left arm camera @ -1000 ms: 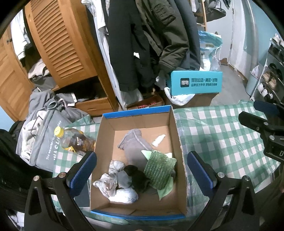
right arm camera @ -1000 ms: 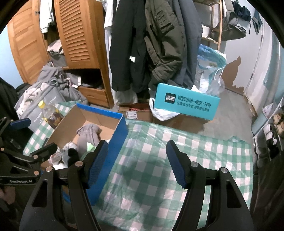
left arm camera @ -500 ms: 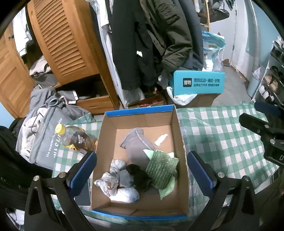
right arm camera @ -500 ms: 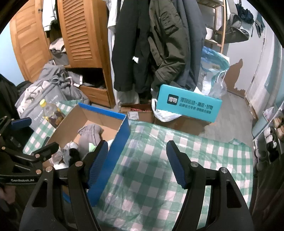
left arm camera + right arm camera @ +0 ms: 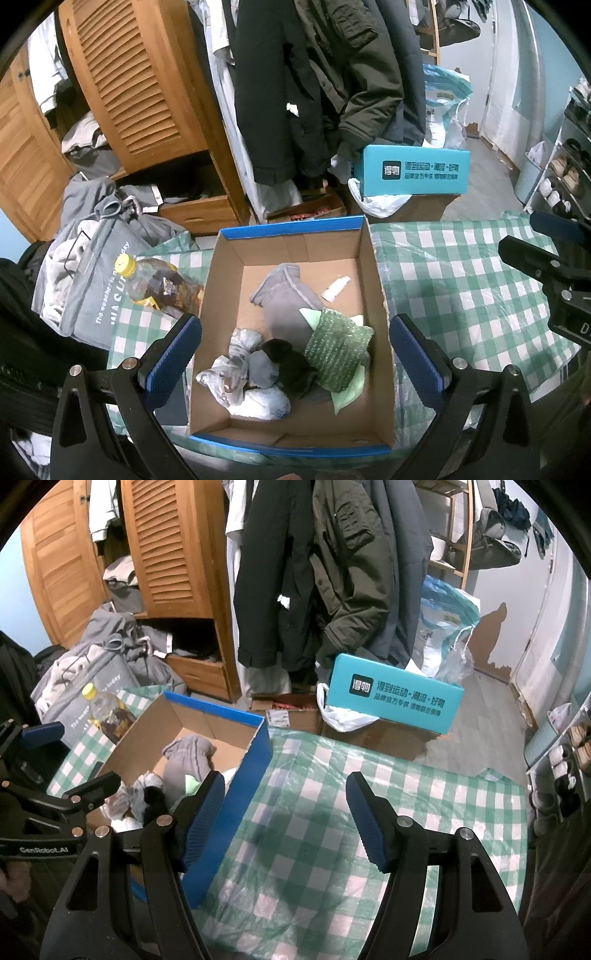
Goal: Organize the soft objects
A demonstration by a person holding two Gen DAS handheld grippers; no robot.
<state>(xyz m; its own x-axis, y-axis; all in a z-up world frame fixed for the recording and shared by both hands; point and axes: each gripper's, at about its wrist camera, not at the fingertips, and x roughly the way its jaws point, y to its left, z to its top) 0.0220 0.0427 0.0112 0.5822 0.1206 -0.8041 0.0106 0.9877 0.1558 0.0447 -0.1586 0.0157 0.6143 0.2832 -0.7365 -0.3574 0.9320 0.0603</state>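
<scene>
The left gripper (image 5: 293, 360) hangs above the cardboard box (image 5: 373, 280), fingers spread wide and holding nothing. The right gripper (image 5: 286, 821) hangs over the green-checked tablecloth (image 5: 332, 849), just right of the box, its fingers likewise wide apart and empty.

The soft objects all lie inside the box, which has blue outer walls. Contents: a grey sock (image 5: 284, 302) toward the middle, a green textured cloth (image 5: 338, 349) overlapping it, a black item (image 5: 290, 362) beside that, and bunched white-and-grey socks (image 5: 236, 373) at the near left corner. A small white scrap (image 5: 335, 286) lies apart near the far right wall.

A yellow-capped bottle (image 5: 155, 288) of amber liquid lies just left of the box; its label cannot be read. The grey bag (image 5: 92, 280) behind it carries partial white print, "The weather is". A teal carton (image 5: 395, 698) beyond the table bears a black square logo and Chinese lettering. The left gripper's body reads "GenRobot.AI" in the right wrist view.
</scene>
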